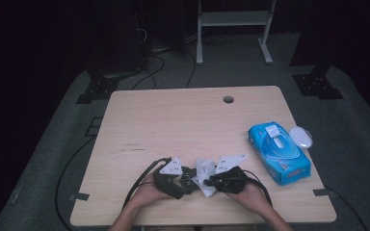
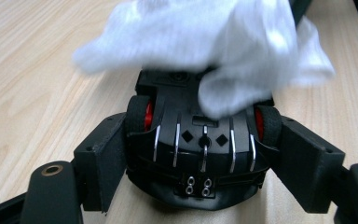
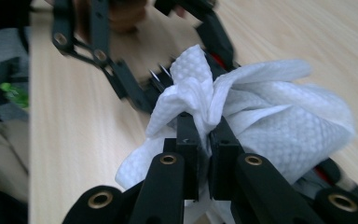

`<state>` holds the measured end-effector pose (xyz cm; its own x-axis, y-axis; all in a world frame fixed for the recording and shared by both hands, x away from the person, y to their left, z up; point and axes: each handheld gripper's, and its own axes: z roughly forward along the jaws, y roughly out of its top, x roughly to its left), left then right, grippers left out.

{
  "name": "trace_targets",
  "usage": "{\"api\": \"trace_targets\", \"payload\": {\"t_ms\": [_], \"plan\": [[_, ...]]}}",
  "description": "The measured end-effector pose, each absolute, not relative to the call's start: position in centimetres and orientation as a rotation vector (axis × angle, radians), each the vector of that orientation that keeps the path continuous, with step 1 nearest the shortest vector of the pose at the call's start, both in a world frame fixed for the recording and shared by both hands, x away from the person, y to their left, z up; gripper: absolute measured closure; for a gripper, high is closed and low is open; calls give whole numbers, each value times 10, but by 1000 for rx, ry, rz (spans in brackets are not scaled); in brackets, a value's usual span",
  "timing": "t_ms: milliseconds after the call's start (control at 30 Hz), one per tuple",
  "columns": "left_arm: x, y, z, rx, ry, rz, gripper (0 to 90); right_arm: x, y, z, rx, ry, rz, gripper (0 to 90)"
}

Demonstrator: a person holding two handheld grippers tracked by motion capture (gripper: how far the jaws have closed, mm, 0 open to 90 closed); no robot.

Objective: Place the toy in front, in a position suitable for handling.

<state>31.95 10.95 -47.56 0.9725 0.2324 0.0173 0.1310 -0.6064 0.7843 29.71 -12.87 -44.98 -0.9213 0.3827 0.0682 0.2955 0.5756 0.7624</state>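
Right gripper view shows my right tool pinched together on a bunch of the white wipe. My left tool clamps the black toy car by its sides, low over the desk, near the front edge. I judge the risks so: the wipe can slip out when rubbing drags it, or the push can twist the car free.

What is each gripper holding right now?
Left gripper: closed on the black toy car with red wheel hubs.
Right gripper: closed on the white wipe.
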Motion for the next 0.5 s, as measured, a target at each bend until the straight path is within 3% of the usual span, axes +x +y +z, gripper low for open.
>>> {"api": "trace_targets", "payload": {"t_ms": [167, 500], "plan": [[320, 114, -476, 2223, 248, 118, 246, 302, -114, -447, 546, 2691, 1257, 846], [325, 119, -473, 2169, 354, 125, 189, 305, -148, -451, 661, 2658, 1208, 846]]}}
